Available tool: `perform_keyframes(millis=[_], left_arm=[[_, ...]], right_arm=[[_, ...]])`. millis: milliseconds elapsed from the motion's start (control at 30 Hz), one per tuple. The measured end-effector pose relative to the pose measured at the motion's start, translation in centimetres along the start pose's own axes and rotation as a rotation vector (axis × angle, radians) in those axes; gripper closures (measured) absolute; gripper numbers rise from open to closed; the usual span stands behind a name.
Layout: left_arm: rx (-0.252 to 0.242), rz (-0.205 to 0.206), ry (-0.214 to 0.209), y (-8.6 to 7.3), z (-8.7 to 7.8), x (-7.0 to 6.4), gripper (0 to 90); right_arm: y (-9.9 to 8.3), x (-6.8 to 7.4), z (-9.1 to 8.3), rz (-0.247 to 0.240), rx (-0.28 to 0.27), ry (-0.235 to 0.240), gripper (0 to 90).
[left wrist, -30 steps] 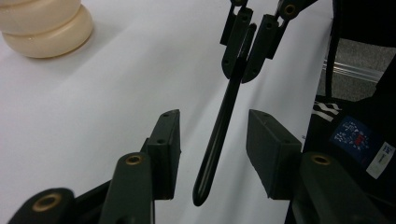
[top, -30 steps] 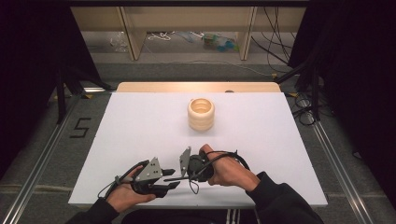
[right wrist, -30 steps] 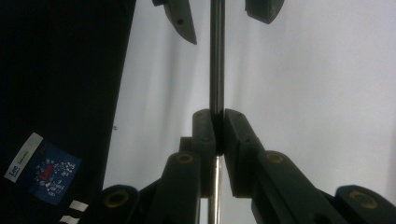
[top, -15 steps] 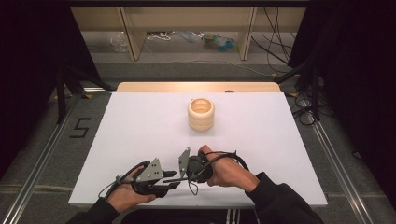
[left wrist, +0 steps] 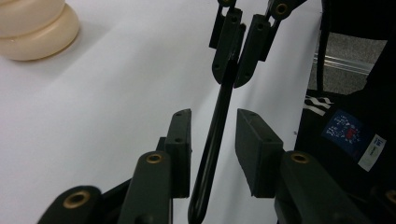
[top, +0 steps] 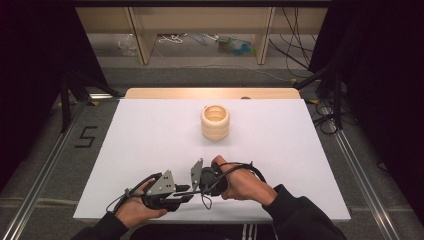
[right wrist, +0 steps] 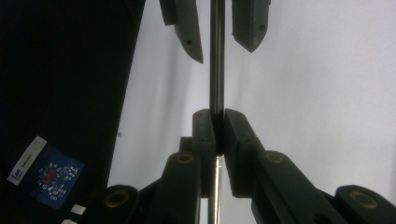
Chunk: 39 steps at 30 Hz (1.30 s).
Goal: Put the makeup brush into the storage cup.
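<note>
Black thin rod (right wrist: 216,60) is clamped in our right gripper (right wrist: 215,128) – our left gripper (left wrist: 212,154) sits wide around it, not touching, near the cream ring stack (top: 215,121).

Black "5" on floor (top: 86,136)

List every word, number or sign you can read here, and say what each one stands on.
"5": black figure on the grey floor left of the table.
Blue patch on the dark clothing: print too small to read.
White tag beside the patch: lettering blurred, not readable.
</note>
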<state>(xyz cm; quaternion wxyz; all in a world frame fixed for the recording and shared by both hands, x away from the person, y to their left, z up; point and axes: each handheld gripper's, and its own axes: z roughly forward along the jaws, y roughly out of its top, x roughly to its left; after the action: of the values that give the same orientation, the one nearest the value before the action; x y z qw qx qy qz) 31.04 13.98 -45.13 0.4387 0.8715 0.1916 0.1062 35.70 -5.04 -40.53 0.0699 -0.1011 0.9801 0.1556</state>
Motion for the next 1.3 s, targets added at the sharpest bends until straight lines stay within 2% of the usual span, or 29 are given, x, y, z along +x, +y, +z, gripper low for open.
perform_keyframes(millis=[100,467,967,1067,1100,1133,1267,1300], left_arm=[[-0.001,0.003,0.007,-0.01,-0.06,0.08,68.8],[-0.015,-0.005,-0.008,-0.09,0.05,-0.02,72.4],[0.011,-0.001,-0.028,-0.13,-0.05,0.12,76.3],[0.014,0.003,-0.032,-0.13,-0.05,0.11,76.9],[0.014,0.011,-0.031,-0.11,-0.07,0.11,77.3],[0.014,0.011,-0.031,-0.11,-0.07,0.11,77.5],[-0.001,0.002,-0.037,-0.16,-0.02,0.01,78.7],[0.005,0.006,-0.04,-0.15,-0.06,0.05,79.1]], right_arm=[[0.03,0.02,-0.02,-0.003,-0.002,0.001,84.1],[0.12,0.14,-0.12,0.006,-0.003,0.005,84.1],[0.15,0.13,-0.09,-0.013,-0.013,0.007,84.1],[0.2,0.25,-0.12,-0.003,-0.006,0.012,84.1],[0.18,0.52,-0.27,0.035,0.021,0.02,84.1],[0.17,0.53,-0.28,0.037,0.021,0.02,84.1],[0.14,0.49,-0.26,0.029,0.018,0.022,84.1],[0.1,0.15,-0.05,-0.028,-0.017,0.015,84.0]])
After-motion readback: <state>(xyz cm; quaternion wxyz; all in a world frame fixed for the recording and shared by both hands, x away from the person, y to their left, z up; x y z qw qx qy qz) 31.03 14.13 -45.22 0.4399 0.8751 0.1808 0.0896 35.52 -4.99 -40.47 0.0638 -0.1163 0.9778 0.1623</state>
